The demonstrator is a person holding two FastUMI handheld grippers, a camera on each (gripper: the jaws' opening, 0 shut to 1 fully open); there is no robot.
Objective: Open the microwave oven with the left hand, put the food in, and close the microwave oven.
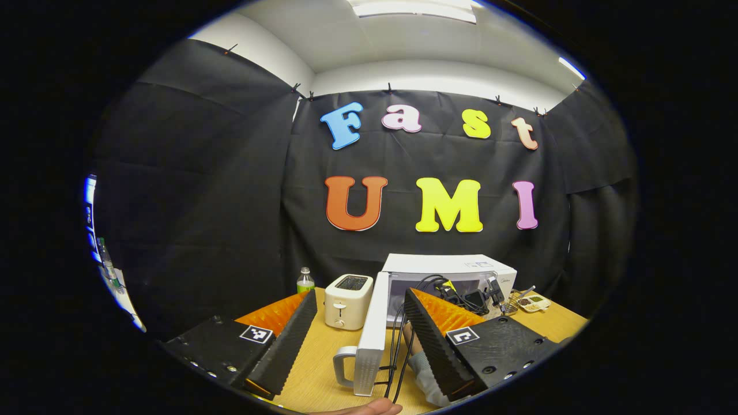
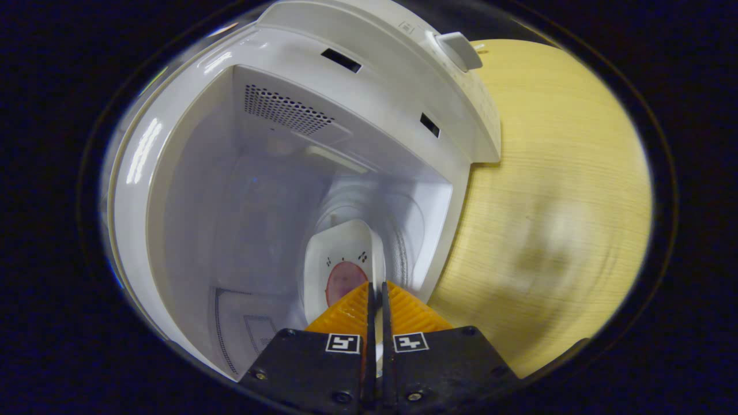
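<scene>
Right gripper (image 2: 375, 297) in the right gripper view reaches into the open cavity of the microwave oven (image 2: 190, 190), its two orange-ribbed fingers drawn nearly together and clamped on the rim of a white plate (image 2: 346, 248); the plate sits low inside the cavity and carries a round reddish piece of food (image 2: 344, 280), partly hidden behind the fingers. Left gripper (image 1: 360, 331) in the left gripper view stands released, its fingers spread wide apart and holding nothing, hovering above the wooden table (image 1: 317, 374). Between those fingers the microwave door (image 1: 371, 334) is seen edge-on, swung fully open toward the camera, with its looped handle (image 1: 344, 366) at the near lower end. Behind the door, the white microwave body rests at the back of the table against the black cloth wall. A cream toaster (image 1: 347, 300) stands just beside the door on its left, and a small green-labelled bottle (image 1: 305, 280) stands further left, near the wall. A divided tray (image 1: 533, 301) with small items lies on the table to the right of the microwave. Black cables (image 1: 398, 346) hang down in front of the oven opening, where a sleeve (image 1: 426, 374) and part of the other device are visible.
</scene>
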